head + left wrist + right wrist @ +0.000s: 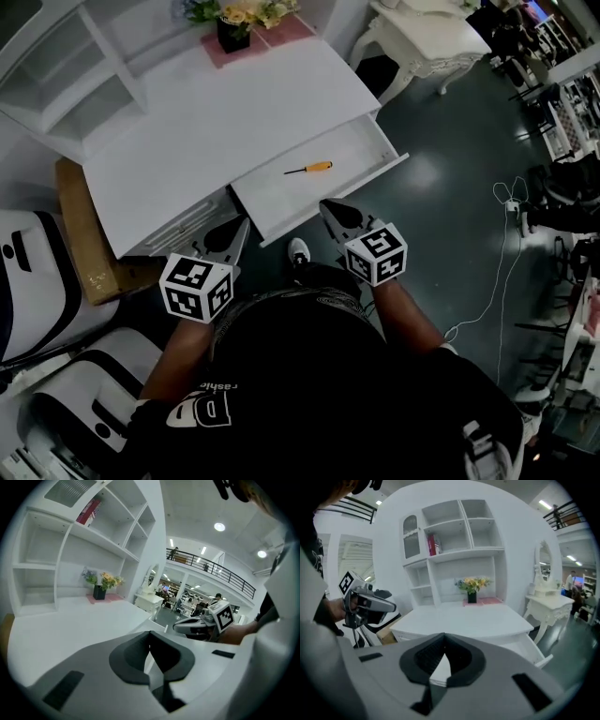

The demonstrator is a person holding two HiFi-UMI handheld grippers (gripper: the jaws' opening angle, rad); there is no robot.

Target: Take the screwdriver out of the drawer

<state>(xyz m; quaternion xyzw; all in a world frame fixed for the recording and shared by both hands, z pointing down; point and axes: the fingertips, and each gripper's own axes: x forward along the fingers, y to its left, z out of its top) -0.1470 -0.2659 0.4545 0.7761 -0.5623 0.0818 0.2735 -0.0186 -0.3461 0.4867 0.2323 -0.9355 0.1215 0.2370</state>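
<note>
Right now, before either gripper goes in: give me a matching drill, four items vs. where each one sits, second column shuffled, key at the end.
Items:
1. screwdriver
2. flower vase
3. red book
4. cardboard box

Places:
A. against the left end of the desk, low down
B. inside the open drawer
C. upright on a shelf of the white hutch
D. on the pink mat at the back of the desktop

Pairs: 1-B, 2-D, 3-C, 4-A
</note>
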